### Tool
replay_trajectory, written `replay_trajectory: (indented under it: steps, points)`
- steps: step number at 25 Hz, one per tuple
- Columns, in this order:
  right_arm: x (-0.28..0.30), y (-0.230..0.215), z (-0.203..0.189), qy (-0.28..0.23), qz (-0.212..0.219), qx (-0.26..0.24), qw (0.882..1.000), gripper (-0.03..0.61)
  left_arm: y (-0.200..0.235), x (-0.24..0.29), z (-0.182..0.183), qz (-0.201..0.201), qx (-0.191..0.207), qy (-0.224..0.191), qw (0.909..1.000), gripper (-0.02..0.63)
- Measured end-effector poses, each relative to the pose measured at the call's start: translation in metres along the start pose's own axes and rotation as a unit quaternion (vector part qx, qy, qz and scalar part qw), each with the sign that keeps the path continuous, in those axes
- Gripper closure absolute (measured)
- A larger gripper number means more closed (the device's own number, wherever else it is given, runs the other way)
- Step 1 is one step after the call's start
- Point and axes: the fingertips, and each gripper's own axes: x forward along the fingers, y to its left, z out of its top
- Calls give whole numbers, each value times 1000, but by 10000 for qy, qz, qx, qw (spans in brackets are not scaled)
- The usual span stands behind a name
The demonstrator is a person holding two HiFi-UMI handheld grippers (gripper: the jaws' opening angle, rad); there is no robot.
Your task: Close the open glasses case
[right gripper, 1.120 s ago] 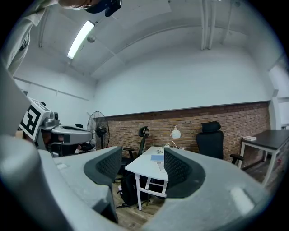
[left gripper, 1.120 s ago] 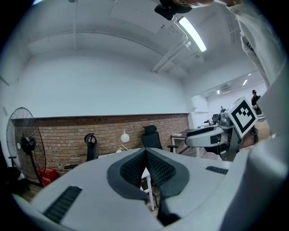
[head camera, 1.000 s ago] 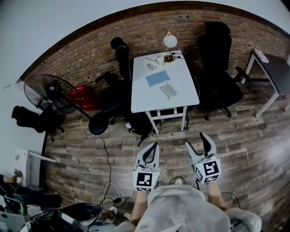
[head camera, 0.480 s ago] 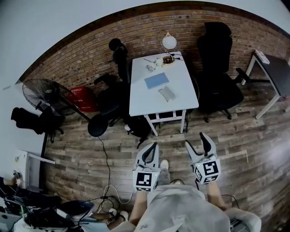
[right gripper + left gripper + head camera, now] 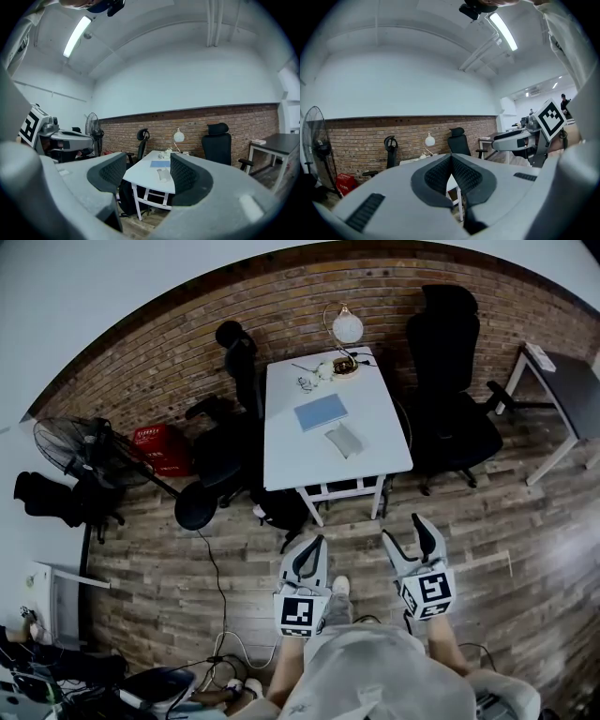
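Where the person stands: on the plank floor (image 5: 497,512), facing the table (image 5: 281,451) and well apart from it.
Left gripper (image 5: 317,542): held low ahead of the body; its jaws are pressed together, the ribbed pads (image 5: 440,176) meet edge to edge, and nothing is between them.
Right gripper (image 5: 404,531): held level with the left one and just beside it; its jaws stand spread with nothing in them. In its own view the gap (image 5: 147,173) frames the far table.
Case (image 5: 345,440): grey, lying on the table's near half, towards the right edge. It is too small to tell whether the lid is up or down, and neither gripper is near it.
Book (image 5: 322,412): blue, flat on the middle of the table, just behind the case.
Lamp (image 5: 347,327): white globe at the table's far end, by the brick wall (image 5: 169,343), with small clutter beside its foot.
Chairs: one black chair (image 5: 455,399) stands to the right of the table, and another (image 5: 230,427) is close against its left side.
Fan (image 5: 80,451): on the floor at the left, with a red crate (image 5: 157,442) between it and the left chair.
Desk (image 5: 562,381): dark top, at the far right.
Cables (image 5: 220,652): trailing over the floor at the lower left.
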Motion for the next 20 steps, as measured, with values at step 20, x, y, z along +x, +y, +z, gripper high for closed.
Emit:
replay_trajectory:
  steps: [20]
  points:
    - [113, 0, 13, 186, -390, -42, 9991, 285, 93, 80, -2, -428, -44, -48, 9991, 611]
